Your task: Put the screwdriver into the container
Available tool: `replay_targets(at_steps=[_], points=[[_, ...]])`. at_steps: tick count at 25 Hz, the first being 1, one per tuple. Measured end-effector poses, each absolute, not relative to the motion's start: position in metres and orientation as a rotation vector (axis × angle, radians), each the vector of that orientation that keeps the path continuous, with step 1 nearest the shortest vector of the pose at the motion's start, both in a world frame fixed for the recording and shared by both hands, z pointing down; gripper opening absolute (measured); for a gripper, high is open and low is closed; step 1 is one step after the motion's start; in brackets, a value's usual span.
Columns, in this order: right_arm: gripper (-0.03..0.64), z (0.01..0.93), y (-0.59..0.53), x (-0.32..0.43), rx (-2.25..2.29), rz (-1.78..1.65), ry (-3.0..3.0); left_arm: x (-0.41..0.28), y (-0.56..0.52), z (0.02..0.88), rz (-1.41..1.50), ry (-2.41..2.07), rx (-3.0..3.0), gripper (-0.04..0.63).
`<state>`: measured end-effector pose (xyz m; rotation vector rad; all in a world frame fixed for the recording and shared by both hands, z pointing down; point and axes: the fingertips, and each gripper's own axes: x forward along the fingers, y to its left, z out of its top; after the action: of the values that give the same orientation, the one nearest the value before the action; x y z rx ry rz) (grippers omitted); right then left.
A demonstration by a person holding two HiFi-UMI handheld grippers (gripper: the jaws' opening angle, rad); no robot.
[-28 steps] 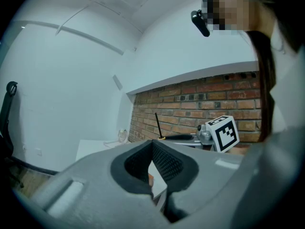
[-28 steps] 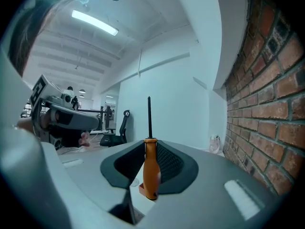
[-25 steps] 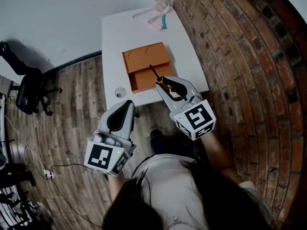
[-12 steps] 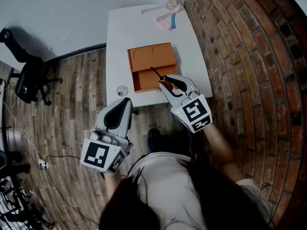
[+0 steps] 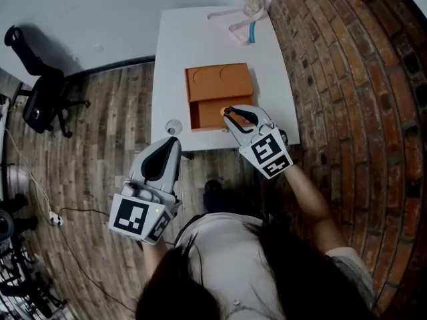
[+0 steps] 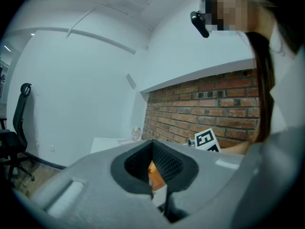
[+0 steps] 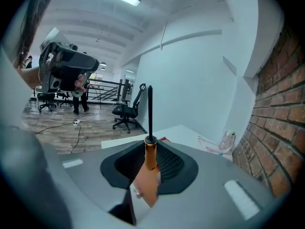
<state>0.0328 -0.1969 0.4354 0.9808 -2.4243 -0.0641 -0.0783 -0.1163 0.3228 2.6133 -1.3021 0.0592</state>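
while over the container (image 5: 219, 82), right gripper (image 5: 231, 114) clamps the screwdriver (image 7: 150, 159) handle, shaft jutting forward | left gripper (image 5: 170, 145) closed, empty

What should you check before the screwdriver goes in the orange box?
1. Grip on the screwdriver by the right gripper: ok.
2. The right gripper sits over the open compartment of the container, by the head view: ok.
3. Height of the screwdriver above the compartment floor: cannot tell.
4. The part of the compartment that shows is bare: ok.
5. The left gripper is shut, empty and off the table, out of the way: ok.
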Motion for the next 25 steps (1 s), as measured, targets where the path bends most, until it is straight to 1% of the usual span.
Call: replay_targets(at_steps=[25], points=[[0.081, 0.548, -0.237, 0.058, 0.816, 0.016, -2.205, -0.078, -0.121, 0.349, 0.111, -1.336, 2.528, 0.0]])
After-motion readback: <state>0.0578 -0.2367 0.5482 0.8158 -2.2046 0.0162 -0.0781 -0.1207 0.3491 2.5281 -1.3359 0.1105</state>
